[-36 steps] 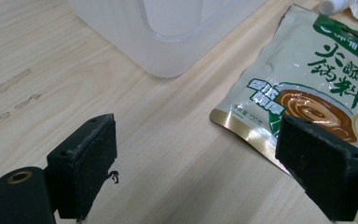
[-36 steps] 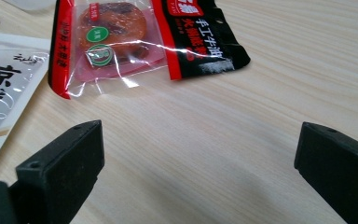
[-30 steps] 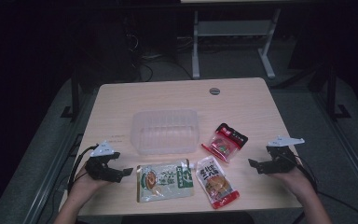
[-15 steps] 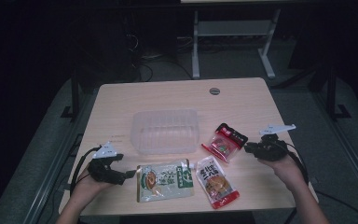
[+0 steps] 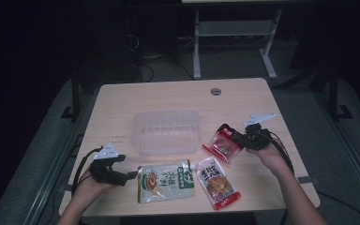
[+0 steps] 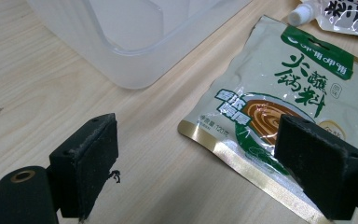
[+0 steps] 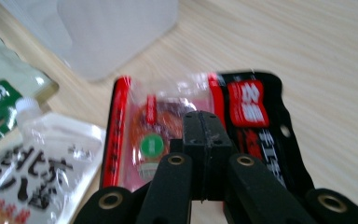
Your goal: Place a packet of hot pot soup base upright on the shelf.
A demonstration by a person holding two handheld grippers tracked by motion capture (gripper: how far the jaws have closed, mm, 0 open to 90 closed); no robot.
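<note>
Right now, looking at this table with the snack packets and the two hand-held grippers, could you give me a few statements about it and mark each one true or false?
1. The left gripper is open, its jaws wide apart near the green sauce packet. True.
2. The clear plastic container holds a packet. False: all three packets lie on the table outside it.
3. The right gripper has its jaws shut and sits over the red and black packet. True, though whether it pinches the packet cannot be told.
4. The green sauce packet lies on top of the spouted packet. False: they lie side by side.
5. The container stands nearer the person than the packets. False: it stands beyond them.
</note>
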